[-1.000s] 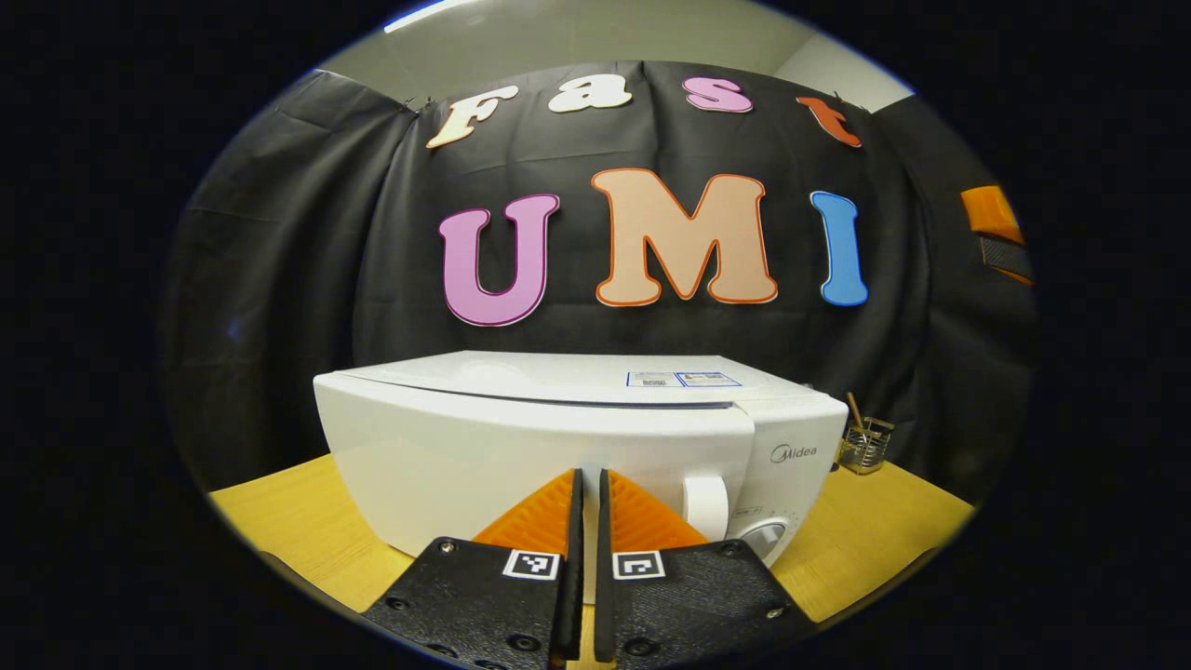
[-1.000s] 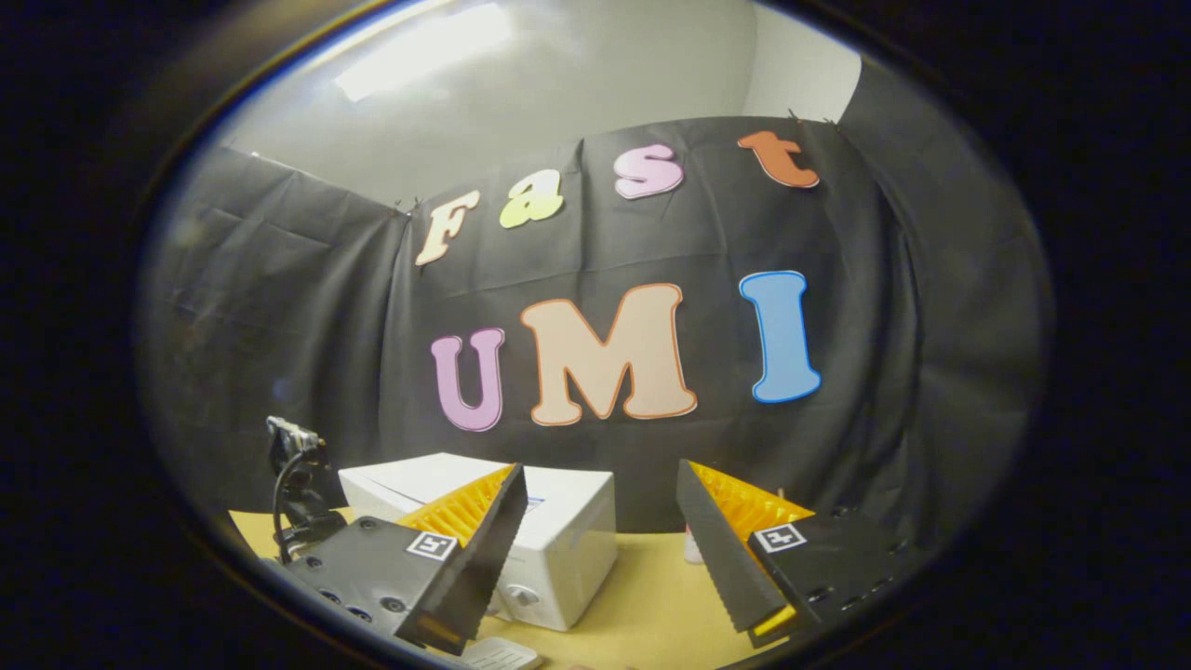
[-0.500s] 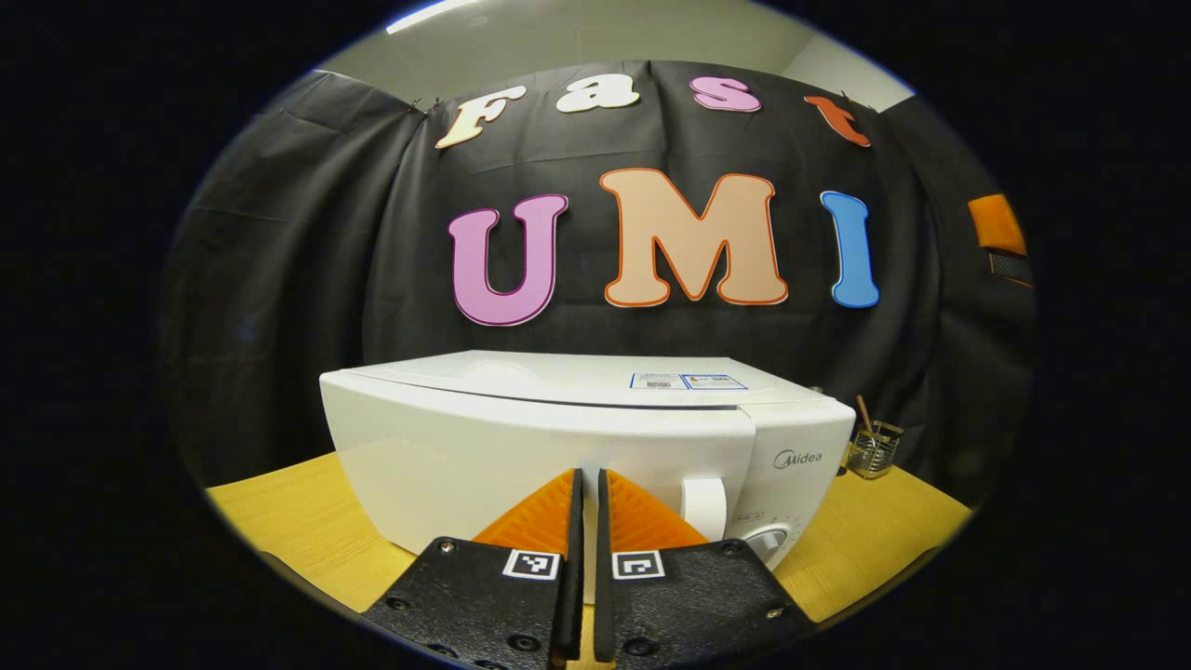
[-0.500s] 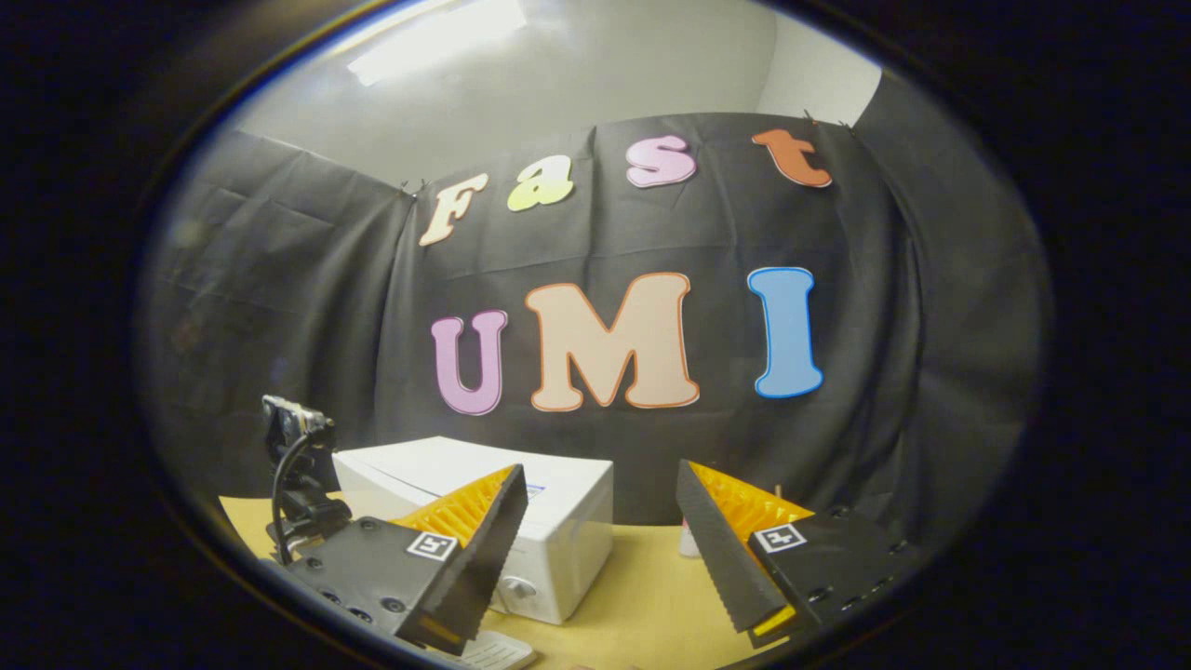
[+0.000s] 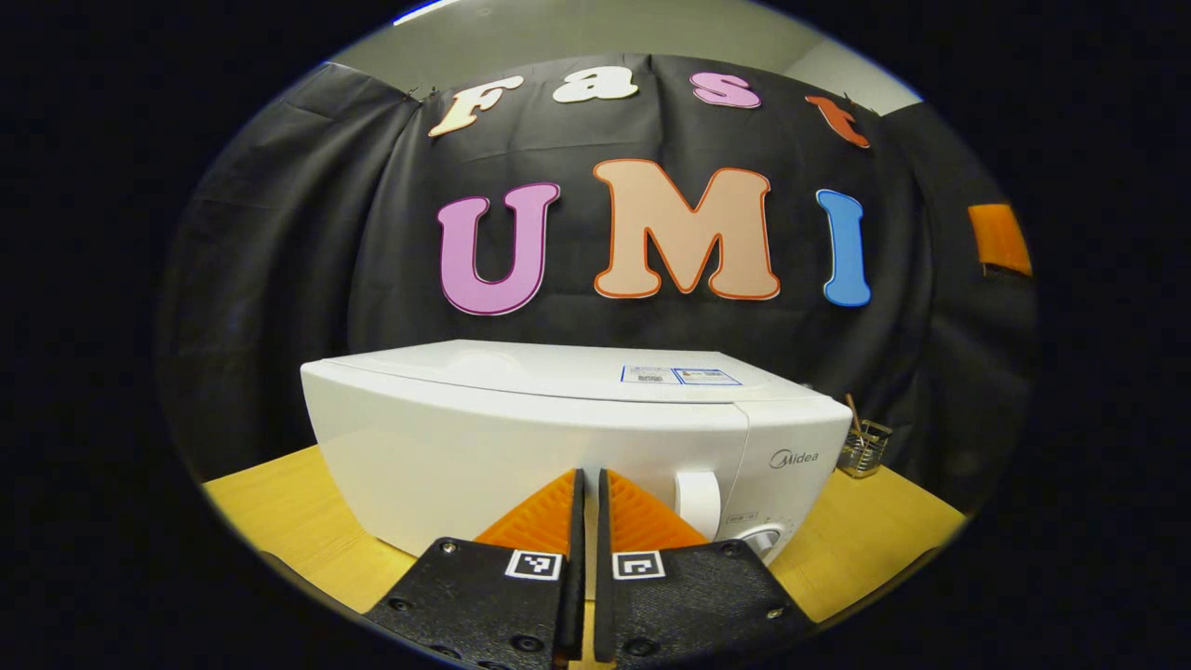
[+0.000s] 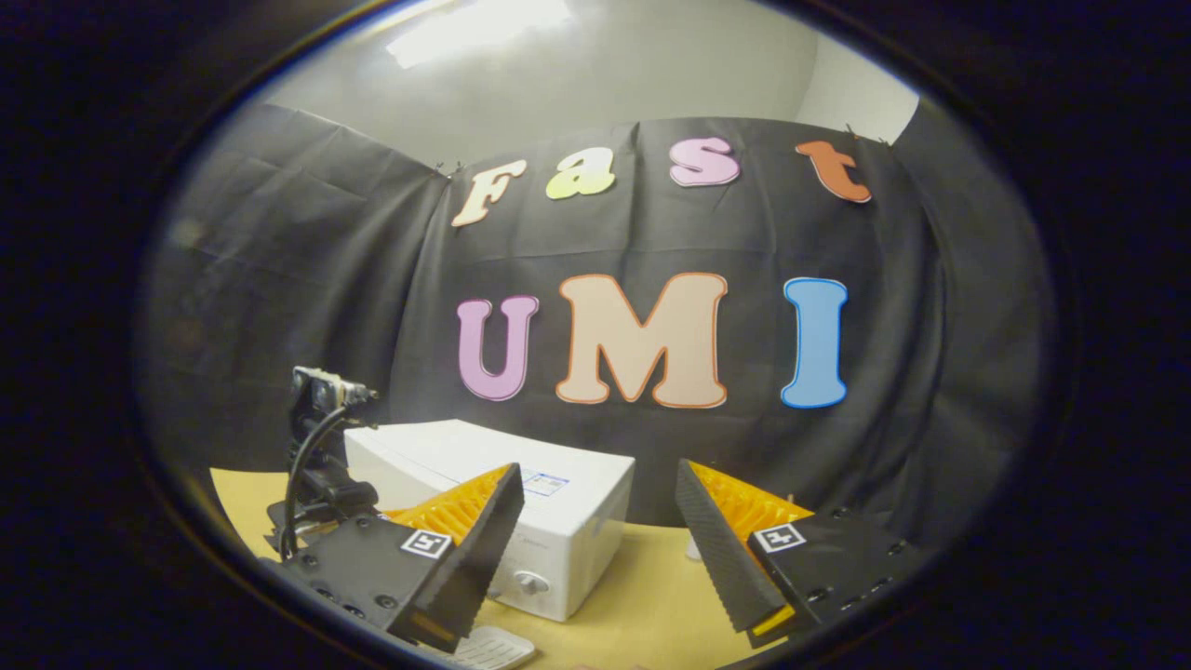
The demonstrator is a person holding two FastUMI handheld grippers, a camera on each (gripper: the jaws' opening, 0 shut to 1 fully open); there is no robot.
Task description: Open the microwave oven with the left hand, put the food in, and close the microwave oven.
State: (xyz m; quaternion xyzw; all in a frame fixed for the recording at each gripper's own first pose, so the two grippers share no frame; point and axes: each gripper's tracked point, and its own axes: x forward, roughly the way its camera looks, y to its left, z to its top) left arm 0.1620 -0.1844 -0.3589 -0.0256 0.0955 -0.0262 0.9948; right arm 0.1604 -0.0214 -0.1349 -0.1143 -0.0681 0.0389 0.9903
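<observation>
The left tongs (image 5: 589,484) are sitting narrowed to a slit just before the closed white boxy microwave oven (image 5: 521,437) standing on the yellow wooden table (image 5: 865,540), while the right tongs (image 6: 595,502) are hanging wide apart, holding nothing, the oven beyond them.

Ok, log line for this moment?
microwave: door closed | left gripper: shut, facing door | right gripper: open, empty

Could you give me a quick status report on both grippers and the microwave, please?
Left gripper shut, empty, facing the microwave door. Door closed. Right gripper open, empty, off to the side. Nothing visible blocking the handle.
</observation>
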